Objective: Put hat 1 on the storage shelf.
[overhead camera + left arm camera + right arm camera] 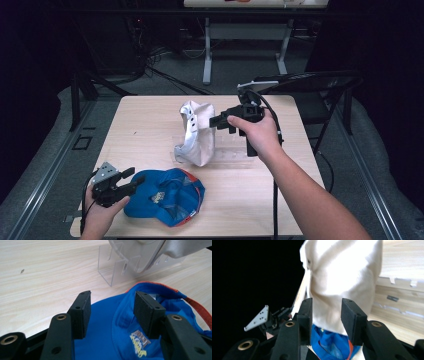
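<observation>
High view has the white cap sitting on a clear acrylic stand around the middle of the desk, a bit toward the far edge, and the blue cap lying upside down near the front edge, left of center. Left gripper sits right at the blue cap's left rim with its jaws spread, nothing pinched; in the left gripper view the pads hang just over the blue fabric without pressing on it. Right gripper is level, pointing at the white cap from the right side, jaws apart and not holding anything, with the cap's crown just beyond the tips in the right gripper view. My worry is the white cap: it looks slumped and leaning on that stand, not seated squarely, so any bump from the right gripper could tip it off or shove the light stand across the desk. The blue cap is floppy too, so a grab on one loose layer could just drag it toward the front edge.
</observation>
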`<state>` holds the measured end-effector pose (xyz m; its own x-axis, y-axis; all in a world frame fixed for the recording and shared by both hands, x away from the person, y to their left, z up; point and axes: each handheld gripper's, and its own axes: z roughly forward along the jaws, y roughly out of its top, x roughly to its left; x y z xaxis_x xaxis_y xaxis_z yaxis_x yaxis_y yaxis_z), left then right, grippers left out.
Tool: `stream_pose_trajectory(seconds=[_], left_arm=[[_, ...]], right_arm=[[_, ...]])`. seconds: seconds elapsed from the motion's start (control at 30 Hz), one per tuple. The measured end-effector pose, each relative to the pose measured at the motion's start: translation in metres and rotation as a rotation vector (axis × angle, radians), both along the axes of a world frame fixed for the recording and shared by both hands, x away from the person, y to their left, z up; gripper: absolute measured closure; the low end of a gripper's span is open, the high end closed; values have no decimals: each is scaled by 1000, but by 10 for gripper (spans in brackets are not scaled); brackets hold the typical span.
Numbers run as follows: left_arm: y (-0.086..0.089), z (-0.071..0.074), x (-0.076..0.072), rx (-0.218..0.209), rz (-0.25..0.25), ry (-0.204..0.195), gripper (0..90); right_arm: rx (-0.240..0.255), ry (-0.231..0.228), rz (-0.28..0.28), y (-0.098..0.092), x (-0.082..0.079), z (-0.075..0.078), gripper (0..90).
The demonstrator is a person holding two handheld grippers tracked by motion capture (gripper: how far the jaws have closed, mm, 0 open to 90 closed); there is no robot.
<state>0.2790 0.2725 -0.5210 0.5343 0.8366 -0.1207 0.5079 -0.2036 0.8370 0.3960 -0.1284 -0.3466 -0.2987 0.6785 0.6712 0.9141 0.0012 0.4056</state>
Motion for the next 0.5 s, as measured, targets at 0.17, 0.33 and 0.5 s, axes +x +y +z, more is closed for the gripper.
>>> stream_pose_trajectory(seconds=[0.17,0.33,0.5], left_arm=[[8,-4,-2,-2,18,-3,487],[14,-9,2,-11,36,7,495],[21,-13,4,-14,57,15,495]], right_arm=[[-33,-25,-10,-10,-16,-7,620],[-56,-24,-10,-13,-25,-22,619],[-72,-6,-13,-14,-30,-41,620]])
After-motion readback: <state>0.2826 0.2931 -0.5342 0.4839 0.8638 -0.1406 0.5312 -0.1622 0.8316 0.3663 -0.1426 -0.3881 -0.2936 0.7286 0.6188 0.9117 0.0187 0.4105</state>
